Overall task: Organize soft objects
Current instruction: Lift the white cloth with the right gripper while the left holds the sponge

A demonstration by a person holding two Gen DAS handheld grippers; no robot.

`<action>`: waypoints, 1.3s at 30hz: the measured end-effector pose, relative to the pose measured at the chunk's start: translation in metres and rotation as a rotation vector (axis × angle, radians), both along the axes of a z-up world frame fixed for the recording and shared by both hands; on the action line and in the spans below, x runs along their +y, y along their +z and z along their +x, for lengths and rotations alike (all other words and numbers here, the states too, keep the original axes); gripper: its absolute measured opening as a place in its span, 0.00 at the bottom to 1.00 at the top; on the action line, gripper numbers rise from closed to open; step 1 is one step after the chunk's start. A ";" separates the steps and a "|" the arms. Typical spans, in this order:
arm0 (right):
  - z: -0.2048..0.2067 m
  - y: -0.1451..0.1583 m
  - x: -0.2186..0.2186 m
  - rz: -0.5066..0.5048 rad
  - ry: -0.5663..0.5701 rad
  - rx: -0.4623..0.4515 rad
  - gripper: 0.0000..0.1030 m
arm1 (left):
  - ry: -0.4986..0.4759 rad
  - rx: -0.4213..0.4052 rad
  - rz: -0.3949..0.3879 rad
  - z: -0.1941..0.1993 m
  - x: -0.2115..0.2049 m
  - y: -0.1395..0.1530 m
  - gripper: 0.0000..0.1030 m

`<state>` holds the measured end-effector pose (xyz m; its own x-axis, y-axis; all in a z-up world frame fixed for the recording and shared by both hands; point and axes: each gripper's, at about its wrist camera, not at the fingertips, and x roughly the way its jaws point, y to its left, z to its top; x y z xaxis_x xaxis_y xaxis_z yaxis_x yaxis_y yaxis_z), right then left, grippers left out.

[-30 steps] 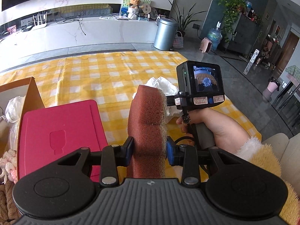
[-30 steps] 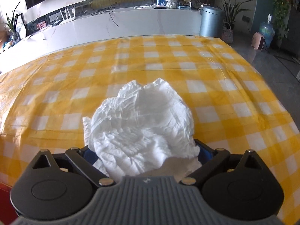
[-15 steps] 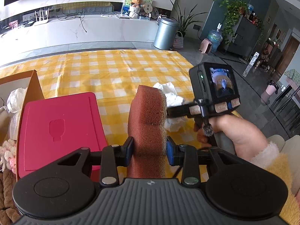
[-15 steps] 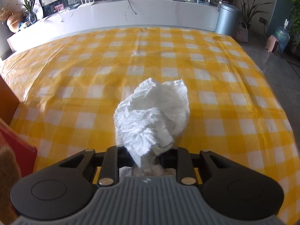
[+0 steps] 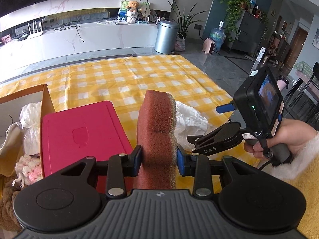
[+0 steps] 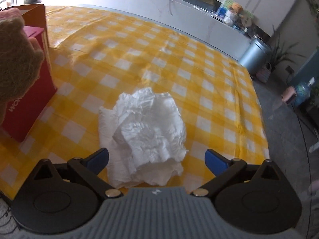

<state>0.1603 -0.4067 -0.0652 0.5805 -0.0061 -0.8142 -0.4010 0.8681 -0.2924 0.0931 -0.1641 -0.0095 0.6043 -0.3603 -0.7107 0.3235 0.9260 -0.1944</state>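
Observation:
My left gripper point(image 5: 159, 158) is shut on a reddish-brown sponge point(image 5: 157, 131) and holds it upright above the table's near edge. The sponge also shows at the far left of the right wrist view point(image 6: 16, 59). A crumpled white tissue point(image 6: 145, 133) lies on the yellow checked cloth point(image 6: 179, 59). My right gripper point(image 6: 156, 159) is open around the tissue's near end, blue pads apart on both sides, and the tissue lies loose between them. The tissue point(image 5: 189, 119) and the right gripper point(image 5: 217, 139) also show in the left wrist view, right of the sponge.
A red box point(image 5: 79, 135) stands left of the sponge, against a cardboard box point(image 5: 46, 101) that holds several soft items: white bags point(image 5: 30, 117), pink knit point(image 5: 28, 169), brown plush point(image 5: 6, 201). The table's right edge drops to the floor.
My right gripper was shut on the tissue half a second ago. It has opened and swung left; the tissue now lies on the cloth. My left gripper still holds the sponge.

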 end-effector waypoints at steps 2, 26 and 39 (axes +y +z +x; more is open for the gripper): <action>0.004 0.003 0.013 -0.040 0.149 -0.008 0.98 | 0.000 0.006 -0.024 0.000 0.005 0.000 0.38; 0.086 -0.036 0.015 0.040 0.160 0.364 0.88 | -0.031 -0.009 -0.030 0.000 0.014 -0.010 0.35; 0.050 -0.022 0.053 -0.017 0.095 0.256 0.17 | -0.030 -0.011 -0.006 0.006 0.007 -0.006 0.35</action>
